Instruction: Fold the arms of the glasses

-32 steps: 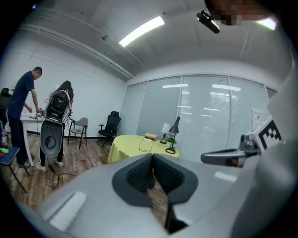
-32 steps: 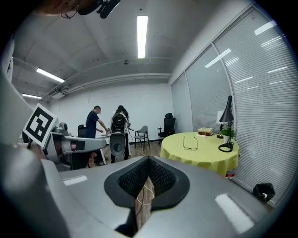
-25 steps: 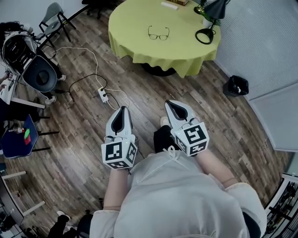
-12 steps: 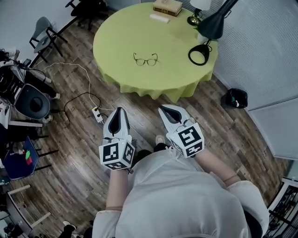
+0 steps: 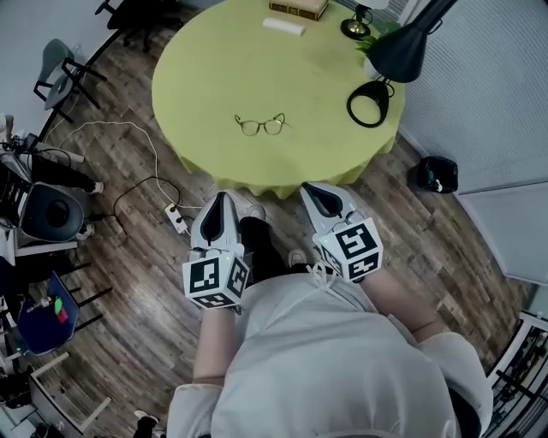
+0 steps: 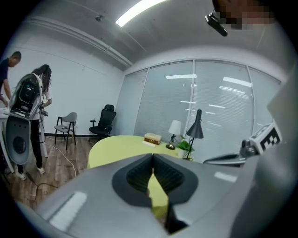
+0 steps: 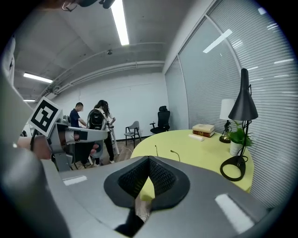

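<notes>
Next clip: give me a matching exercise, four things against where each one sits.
Things:
1 glasses
2 books
3 lamp
4 bin

Places:
a floor, right of the table
b table's far edge
c table's right edge
d table, near its middle

Pairs: 1-d, 2-b, 3-c, 4-a

Bright ceiling-strip light (image 7: 120, 23), fisheye-warped edges
</notes>
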`<action>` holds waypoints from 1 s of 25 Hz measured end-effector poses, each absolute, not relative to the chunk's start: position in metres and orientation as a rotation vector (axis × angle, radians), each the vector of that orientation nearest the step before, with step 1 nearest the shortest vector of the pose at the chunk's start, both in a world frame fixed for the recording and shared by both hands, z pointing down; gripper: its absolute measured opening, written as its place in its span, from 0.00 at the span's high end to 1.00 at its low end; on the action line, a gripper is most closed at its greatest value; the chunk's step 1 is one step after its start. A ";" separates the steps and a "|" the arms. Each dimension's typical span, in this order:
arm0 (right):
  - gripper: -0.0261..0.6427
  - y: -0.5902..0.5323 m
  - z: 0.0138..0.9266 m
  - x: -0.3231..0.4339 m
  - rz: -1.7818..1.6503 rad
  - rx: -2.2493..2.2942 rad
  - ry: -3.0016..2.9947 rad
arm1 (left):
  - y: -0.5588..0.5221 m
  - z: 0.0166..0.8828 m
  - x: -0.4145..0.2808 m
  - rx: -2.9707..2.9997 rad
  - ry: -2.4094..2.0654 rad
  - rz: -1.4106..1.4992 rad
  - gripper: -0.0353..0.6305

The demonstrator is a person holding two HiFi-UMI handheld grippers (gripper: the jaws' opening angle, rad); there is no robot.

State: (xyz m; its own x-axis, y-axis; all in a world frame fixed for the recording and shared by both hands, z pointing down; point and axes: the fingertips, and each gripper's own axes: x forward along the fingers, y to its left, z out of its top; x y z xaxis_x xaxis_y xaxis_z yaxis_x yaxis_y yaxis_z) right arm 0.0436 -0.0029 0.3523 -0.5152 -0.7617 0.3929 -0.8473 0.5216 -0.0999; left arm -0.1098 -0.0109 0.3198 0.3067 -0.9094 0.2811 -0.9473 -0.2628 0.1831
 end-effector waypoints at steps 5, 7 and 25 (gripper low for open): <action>0.96 -0.069 0.367 0.047 0.461 1.414 -2.377 | -0.096 0.324 -0.107 2.325 -1.571 0.205 0.94; 0.96 -0.093 0.372 0.044 0.467 1.414 -2.350 | -0.128 0.326 -0.109 2.338 -1.540 0.217 0.94; 0.88 -0.226 0.498 0.060 0.587 1.278 -2.036 | -0.268 0.443 -0.126 2.264 -1.367 0.414 0.94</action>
